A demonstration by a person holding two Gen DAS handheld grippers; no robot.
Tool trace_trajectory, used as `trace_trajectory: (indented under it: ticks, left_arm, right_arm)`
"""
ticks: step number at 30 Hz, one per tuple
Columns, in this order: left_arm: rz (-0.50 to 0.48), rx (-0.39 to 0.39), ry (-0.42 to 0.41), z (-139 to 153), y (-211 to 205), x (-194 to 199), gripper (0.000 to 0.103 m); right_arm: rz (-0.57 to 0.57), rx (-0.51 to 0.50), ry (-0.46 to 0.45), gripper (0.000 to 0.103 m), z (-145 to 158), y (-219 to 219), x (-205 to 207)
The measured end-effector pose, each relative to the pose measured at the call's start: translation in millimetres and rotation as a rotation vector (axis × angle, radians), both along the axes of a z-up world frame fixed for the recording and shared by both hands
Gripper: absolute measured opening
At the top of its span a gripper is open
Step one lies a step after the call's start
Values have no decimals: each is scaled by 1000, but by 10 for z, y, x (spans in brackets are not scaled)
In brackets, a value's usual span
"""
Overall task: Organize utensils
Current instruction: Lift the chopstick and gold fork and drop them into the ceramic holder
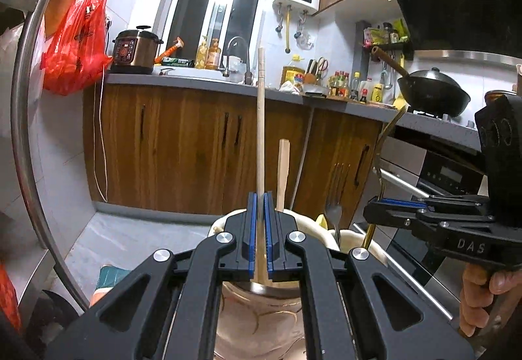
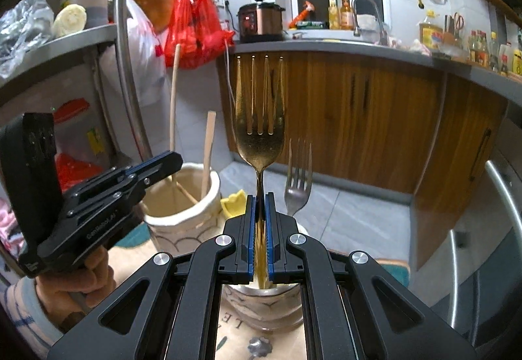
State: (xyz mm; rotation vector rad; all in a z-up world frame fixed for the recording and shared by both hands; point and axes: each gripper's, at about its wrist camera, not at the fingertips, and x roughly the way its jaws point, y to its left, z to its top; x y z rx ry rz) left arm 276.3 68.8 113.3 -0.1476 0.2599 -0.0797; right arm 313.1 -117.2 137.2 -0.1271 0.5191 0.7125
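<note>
While the left gripper (image 1: 260, 213) pinches a wooden chopstick (image 1: 260, 118) between its blue pads, the stick stands nearly upright with its lower end inside a cream ceramic utensil holder (image 2: 182, 219); a second, shorter chopstick (image 2: 207, 151) leans in the same holder. The right gripper (image 2: 260, 216) clamps the handle of a gold fork (image 2: 260, 118), tines up, over a second cup (image 2: 264, 304) that its black body mostly hides. A silver fork (image 2: 297, 184) stands behind that gripper, its base hidden. "DAS" is readable on the right gripper's body in the left wrist view; other lettering, on the left gripper's side and on the mat under the cup, is too cut off or small to read.
</note>
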Motion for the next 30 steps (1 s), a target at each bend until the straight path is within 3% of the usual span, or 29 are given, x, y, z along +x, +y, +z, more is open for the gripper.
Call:
trace_trajectory:
  ticks: [16,18,20,30]
  left_arm:
    - [18,7,19,-27,6,15,6]
    - [18,7,20,-27,5,16,8]
    - [17,4,18,-32,17,13,18]
    - [19,-3,-1,8,86,-74,19]
  right_arm:
    - [-42,35,42,7,-139,-50,158]
    - [-53,32,40,7,-146,-58,169]
    - [-53,37,41,7,-154,-58,177]
    - [-57,39,49,16,-181,-67,189]
